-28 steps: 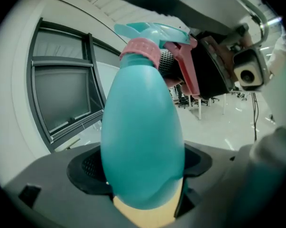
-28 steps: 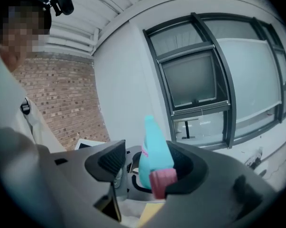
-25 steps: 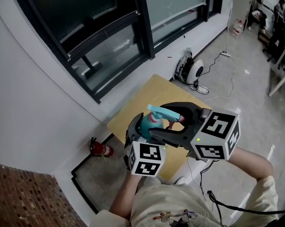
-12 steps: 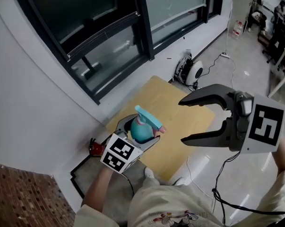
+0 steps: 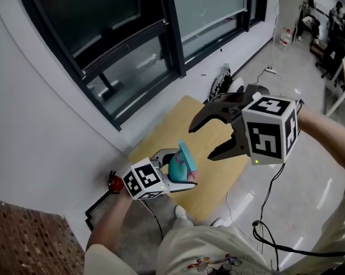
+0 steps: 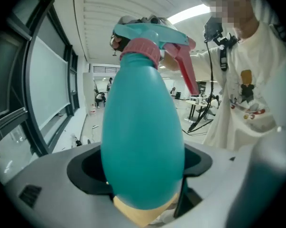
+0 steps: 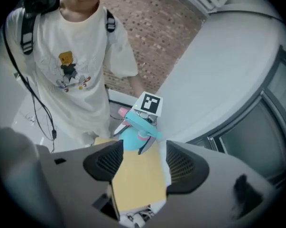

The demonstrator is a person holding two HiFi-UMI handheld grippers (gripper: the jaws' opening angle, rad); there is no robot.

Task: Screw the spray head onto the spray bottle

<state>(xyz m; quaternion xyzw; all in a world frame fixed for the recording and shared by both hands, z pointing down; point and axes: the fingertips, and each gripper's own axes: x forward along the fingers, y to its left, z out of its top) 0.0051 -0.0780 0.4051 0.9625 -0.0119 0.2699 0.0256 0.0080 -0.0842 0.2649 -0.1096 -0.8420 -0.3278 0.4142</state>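
Observation:
A teal spray bottle (image 6: 143,141) with its spray head (image 6: 147,34) seated on a pink collar (image 6: 140,51) fills the left gripper view; a pink trigger (image 6: 183,70) hangs at the right. My left gripper (image 5: 181,173) is shut on the bottle's body (image 5: 175,168), over the left side of the small yellow table (image 5: 218,159). My right gripper (image 5: 202,141) hangs apart, up and to the right of the bottle, jaws wide open and empty. In the right gripper view the bottle (image 7: 132,139) lies beyond the open right gripper (image 7: 143,163), untouched.
The table (image 7: 138,184) stands near a white wall under dark windows. A red fire extinguisher (image 5: 116,183) is on the floor left of it, a white device (image 5: 232,86) with cables behind it. A black cable (image 5: 264,234) hangs by my torso.
My right gripper has let go of the spray head, opened and drawn away up and right. My left gripper has carried the bottle down and left and tilted it.

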